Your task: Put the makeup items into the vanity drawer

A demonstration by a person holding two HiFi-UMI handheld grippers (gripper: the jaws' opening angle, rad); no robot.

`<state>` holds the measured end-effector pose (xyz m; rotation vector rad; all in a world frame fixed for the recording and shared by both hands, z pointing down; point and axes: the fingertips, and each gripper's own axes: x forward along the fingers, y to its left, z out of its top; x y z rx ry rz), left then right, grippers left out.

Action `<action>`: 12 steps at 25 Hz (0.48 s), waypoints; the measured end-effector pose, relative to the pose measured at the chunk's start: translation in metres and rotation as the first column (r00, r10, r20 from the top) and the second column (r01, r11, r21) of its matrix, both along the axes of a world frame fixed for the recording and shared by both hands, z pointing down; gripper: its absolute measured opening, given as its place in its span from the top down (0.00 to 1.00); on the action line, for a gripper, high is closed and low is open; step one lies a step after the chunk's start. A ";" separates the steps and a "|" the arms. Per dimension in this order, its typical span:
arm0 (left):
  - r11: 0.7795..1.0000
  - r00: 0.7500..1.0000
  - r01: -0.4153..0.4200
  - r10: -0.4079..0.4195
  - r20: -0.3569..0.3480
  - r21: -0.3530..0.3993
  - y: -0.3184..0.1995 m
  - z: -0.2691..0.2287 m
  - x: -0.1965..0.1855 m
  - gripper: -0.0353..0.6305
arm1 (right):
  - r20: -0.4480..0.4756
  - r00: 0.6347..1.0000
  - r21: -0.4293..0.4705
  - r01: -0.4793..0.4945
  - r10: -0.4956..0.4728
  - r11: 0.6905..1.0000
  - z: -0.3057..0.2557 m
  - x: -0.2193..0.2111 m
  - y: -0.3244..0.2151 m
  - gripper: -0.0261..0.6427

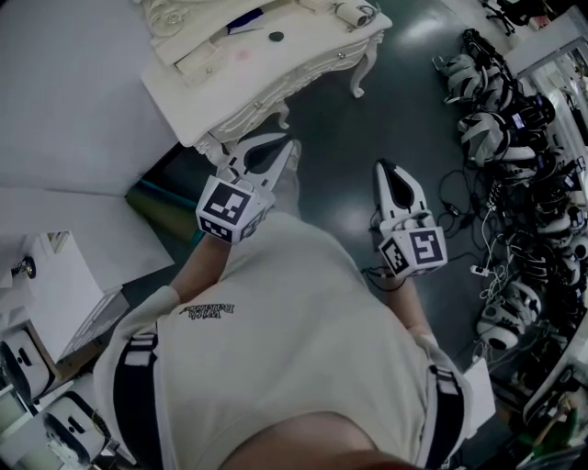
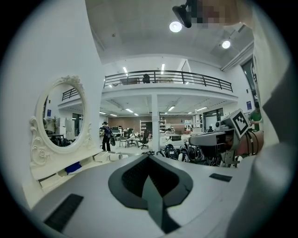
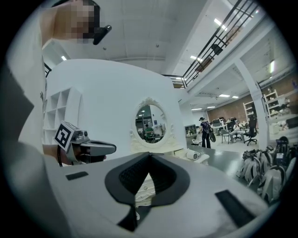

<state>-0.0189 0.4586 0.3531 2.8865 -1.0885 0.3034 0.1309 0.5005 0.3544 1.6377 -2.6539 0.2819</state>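
The white vanity table (image 1: 303, 57) stands ahead of me at the top of the head view. On it lie a blue item (image 1: 246, 18), a small dark round item (image 1: 276, 37) and a white cylinder (image 1: 354, 13). Its oval mirror (image 2: 63, 118) also shows in the right gripper view (image 3: 151, 122). My left gripper (image 1: 276, 147) is held in the air just short of the table's near edge, jaws shut and empty. My right gripper (image 1: 386, 170) hovers over the dark floor to the right, also shut with nothing in it. No drawer shows from here.
Heaps of headsets and cables (image 1: 514, 138) cover the floor on the right. A white partition wall (image 1: 64, 101) runs along the left, with boxes (image 1: 55, 275) at its foot. Far off, a person (image 2: 106, 135) walks across the hall.
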 end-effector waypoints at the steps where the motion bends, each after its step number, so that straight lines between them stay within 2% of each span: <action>1: 1.000 1.000 -0.001 0.001 -0.002 0.004 -0.007 0.003 0.001 0.93 | 0.000 1.000 -0.001 -0.001 0.001 1.000 0.003 0.000 -0.007 0.96; 12: 0.999 1.000 -0.004 0.004 0.004 -0.035 -0.130 0.023 -0.002 0.93 | -0.023 1.000 -0.045 0.018 -0.019 0.999 0.024 -0.010 -0.126 0.96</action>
